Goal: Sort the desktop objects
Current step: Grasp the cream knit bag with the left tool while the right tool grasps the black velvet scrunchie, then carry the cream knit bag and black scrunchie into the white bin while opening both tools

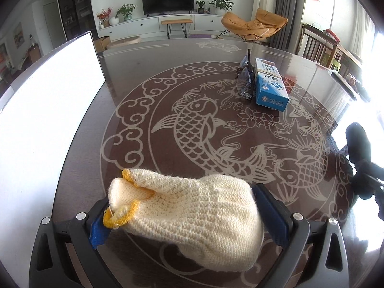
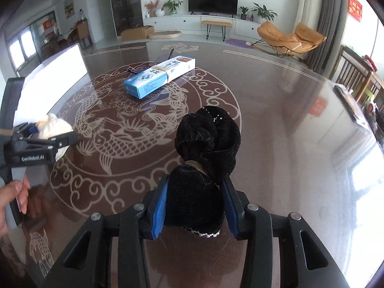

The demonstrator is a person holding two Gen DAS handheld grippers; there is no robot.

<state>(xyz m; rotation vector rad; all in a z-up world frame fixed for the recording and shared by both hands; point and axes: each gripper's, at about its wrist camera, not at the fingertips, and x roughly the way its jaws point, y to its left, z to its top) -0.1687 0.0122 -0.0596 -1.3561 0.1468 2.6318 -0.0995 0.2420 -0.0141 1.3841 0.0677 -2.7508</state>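
A pair of cream knitted gloves (image 1: pixel 187 206) with yellow cuffs sits between the blue pads of my left gripper (image 1: pixel 180 195), which is shut on it just above the table. The right wrist view shows the same gloves (image 2: pixel 55 124) in the left gripper (image 2: pixel 48 139) at the left edge. My right gripper (image 2: pixel 195 180) is shut on a black velvet cloth bundle (image 2: pixel 208 139) tied with a band, and its pads press on the lower lobe. Blue and white boxes (image 1: pixel 271 88) held together by a rubber band lie further back, also seen as boxes (image 2: pixel 158 76).
Clear glasses (image 1: pixel 244 81) lie against the boxes' left side. A bright white panel (image 1: pixel 48 110) runs along the left of the glossy dark table (image 1: pixel 168 72) with a fish pattern. A hand (image 2: pixel 14 192) holds the left gripper's handle. Chairs stand beyond the right edge.
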